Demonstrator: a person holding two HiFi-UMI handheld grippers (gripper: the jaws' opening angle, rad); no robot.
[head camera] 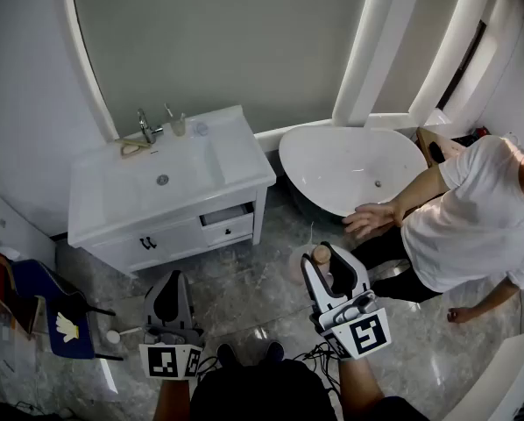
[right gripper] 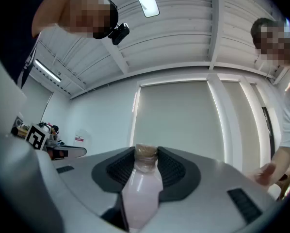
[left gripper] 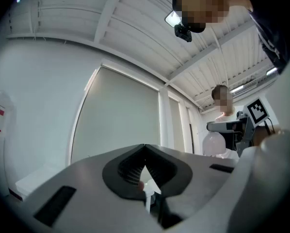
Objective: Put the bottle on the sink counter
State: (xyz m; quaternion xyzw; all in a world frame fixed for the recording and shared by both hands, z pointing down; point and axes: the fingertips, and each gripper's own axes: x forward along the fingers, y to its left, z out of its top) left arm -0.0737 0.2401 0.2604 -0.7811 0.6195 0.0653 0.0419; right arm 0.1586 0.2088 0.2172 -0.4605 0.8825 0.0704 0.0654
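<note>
A pale pink bottle (right gripper: 141, 191) with a tan cap stands up between the jaws of my right gripper (right gripper: 146, 155), which is shut on its neck. In the head view the bottle's cap (head camera: 321, 254) shows at the tip of the right gripper (head camera: 325, 260), held over the marble floor in front of the sink counter (head camera: 231, 160). The left gripper (head camera: 169, 281) hangs lower left, apart from the counter. Its jaws (left gripper: 145, 148) meet at the tips with nothing between them. From the left gripper view the bottle (left gripper: 214, 142) appears at the right.
The white counter carries a basin (head camera: 163, 179), a faucet (head camera: 145, 127) and a small cup (head camera: 178, 124); one drawer (head camera: 227, 222) stands ajar. A white bathtub (head camera: 354, 169) sits right of it. A person in a white shirt (head camera: 472, 222) crouches at the right. A blue chair (head camera: 52, 318) stands at the left.
</note>
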